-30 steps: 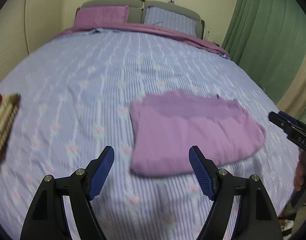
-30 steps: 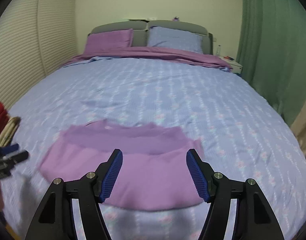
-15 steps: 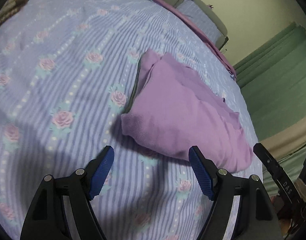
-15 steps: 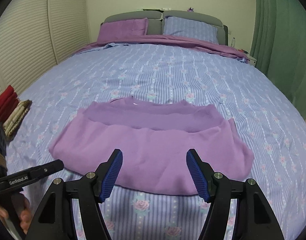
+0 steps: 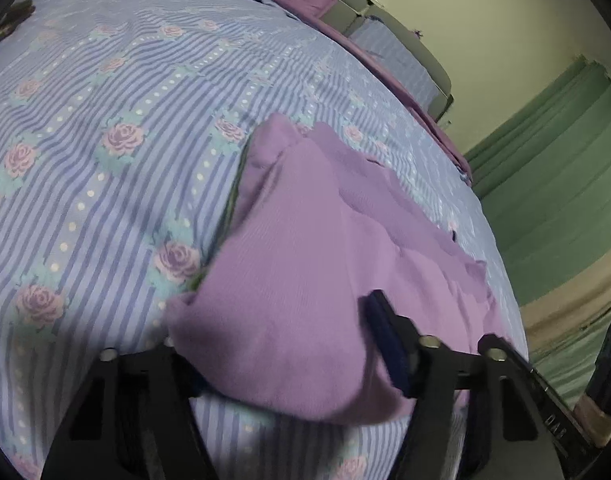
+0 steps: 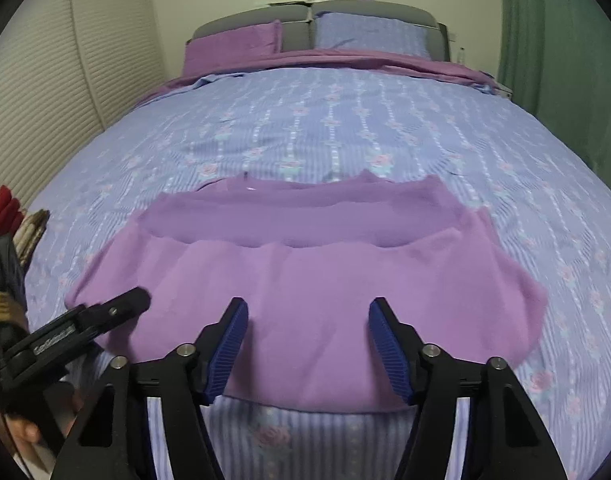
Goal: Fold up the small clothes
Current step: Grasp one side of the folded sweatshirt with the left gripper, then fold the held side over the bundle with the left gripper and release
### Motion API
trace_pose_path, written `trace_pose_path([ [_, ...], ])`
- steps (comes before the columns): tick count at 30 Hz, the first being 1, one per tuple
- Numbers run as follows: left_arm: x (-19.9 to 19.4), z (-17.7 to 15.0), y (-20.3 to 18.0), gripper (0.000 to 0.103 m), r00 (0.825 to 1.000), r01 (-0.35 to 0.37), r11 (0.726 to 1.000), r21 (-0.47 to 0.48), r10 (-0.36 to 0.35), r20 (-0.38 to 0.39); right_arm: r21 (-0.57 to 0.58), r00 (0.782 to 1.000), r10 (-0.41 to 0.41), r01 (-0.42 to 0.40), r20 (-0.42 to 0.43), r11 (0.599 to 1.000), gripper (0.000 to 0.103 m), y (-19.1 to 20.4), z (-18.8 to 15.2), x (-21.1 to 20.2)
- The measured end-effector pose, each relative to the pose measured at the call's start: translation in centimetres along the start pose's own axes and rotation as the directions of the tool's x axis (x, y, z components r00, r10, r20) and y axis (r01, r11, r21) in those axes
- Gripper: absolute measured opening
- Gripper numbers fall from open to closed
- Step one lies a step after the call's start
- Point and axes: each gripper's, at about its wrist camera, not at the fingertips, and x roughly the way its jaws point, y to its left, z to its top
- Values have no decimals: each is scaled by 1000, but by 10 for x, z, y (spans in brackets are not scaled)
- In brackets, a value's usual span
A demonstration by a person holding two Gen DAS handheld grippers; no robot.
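My left gripper [image 5: 289,364] and right gripper [image 6: 307,344] straddle the purple garment [image 6: 305,280]'s near hem, jaws closing, nothing pinched yet, ready to lift for folding.

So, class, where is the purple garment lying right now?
The purple garment lies on the floral bedspread near the bed's foot, directly ahead of both grippers.

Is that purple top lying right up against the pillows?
No, the purple top lies near the foot of the bed, with a wide stretch of flowered blue bedspread between it and the pillows.
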Motion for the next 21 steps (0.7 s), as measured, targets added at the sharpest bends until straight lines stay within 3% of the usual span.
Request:
trace_pose_path([
  [1, 0, 1, 1, 53, 1000, 0, 1000, -5, 0, -3, -1, 1000, 7, -7, -2, 1000, 51, 2, 0, 2],
  [3, -1, 2, 1, 36, 1000, 3, 1000, 14, -2, -16, 9, 1000, 29, -29, -5, 1000, 40, 4, 0, 5],
  [6, -10, 7, -6, 30, 999, 6, 998, 70, -3, -32, 17, 998, 62, -62, -4, 998, 24, 6, 0, 8],
  [12, -37, 12, -47, 27, 998, -66, 970, 234, 60, 33, 15, 996, 90, -90, 2, 996, 14, 8, 4, 10],
  [15, -52, 20, -61, 25, 998, -44, 965, 257, 32, 47, 8, 994, 109, -109, -13, 994, 13, 9, 6, 12],
  [18, -57, 26, -73, 23, 1000, 3, 968, 252, -11, 30, 18, 986, 143, -142, -81, 990, 13, 10, 7, 31],
  [21, -55, 28, -86, 22, 1000, 6, 964, 267, -14, 27, 25, 980, 166, -164, -108, 986, 13, 8, 7, 46],
])
